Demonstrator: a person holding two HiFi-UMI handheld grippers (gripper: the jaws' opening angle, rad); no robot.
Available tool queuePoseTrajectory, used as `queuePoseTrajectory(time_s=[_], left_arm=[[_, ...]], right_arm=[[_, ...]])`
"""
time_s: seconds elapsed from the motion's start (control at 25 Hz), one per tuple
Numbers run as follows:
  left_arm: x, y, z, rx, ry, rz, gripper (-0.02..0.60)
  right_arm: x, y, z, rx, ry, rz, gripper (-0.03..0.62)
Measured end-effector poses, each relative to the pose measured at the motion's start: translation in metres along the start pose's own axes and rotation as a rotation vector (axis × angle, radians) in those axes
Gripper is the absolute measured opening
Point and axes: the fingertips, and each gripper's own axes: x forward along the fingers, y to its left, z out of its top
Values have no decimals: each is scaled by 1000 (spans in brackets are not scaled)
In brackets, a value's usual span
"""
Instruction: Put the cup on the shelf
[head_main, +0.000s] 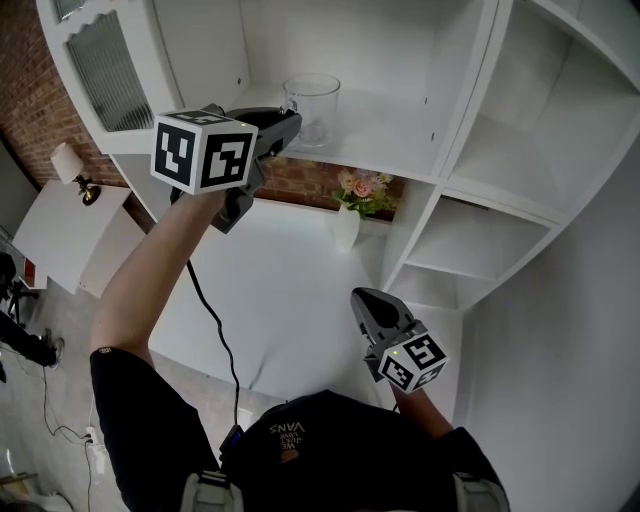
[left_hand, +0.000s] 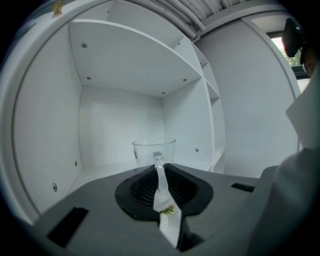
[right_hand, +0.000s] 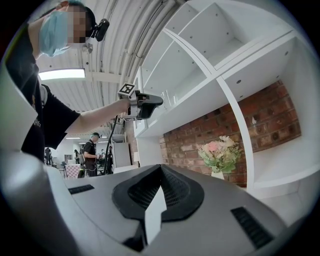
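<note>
**Left fingers pinched on the cup's handle, cup standing on the shelf**

Far to my left, one small lamp (head_main: 72, 165) is fixed low on the brick wall (head_main: 30, 100). Above it is a single ribbed-glass door (head_main: 105, 65) of the white unit. Next comes my left arm, raised, with its marker cube (head_main: 205, 150) facing the head camera and one black cable (head_main: 215, 320) hanging from it across the white table (head_main: 290, 300).

My left gripper (head_main: 288, 122) reaches over the front edge of the shelf (head_main: 380, 130). In the left gripper view my fingers are pressed together on the handle (left_hand: 158, 161) of the one clear glass cup (left_hand: 150, 149), with the thin glass loop caught in the slot between the pads. The cup (head_main: 312, 100) stands upright on the shelf board, near its front and well clear of both side walls. Nothing else shares that compartment. The board above it hangs low over the rim.

Below the shelf, against the brick, one white vase (head_main: 347, 228) holds a bunch of pink and cream flowers (head_main: 362, 190). It stands on the table, under my left gripper and well apart from the cup.

Further right and lower, my right gripper (head_main: 362, 298) hangs over the table with its own marker cube (head_main: 410, 362) toward me. Its fingers are closed on each other with nothing between them, and they touch nothing. Its view looks past them to the flowers (right_hand: 217, 152) and up to my left gripper (right_hand: 142, 106).

At the far right, open white compartments (head_main: 470, 240) are stacked one above another, and I can count at least three.
</note>
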Motion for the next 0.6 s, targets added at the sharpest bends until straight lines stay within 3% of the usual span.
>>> queuePoseTrajectory(time_s=[0.32, 0.6], left_arm=[[9, -2, 1, 25, 14, 39, 37], [29, -5, 4, 5, 77, 14, 43]], right_arm=[[-5, 0, -2, 8, -1, 6, 0], [-9, -1, -2, 12, -3, 6, 0]])
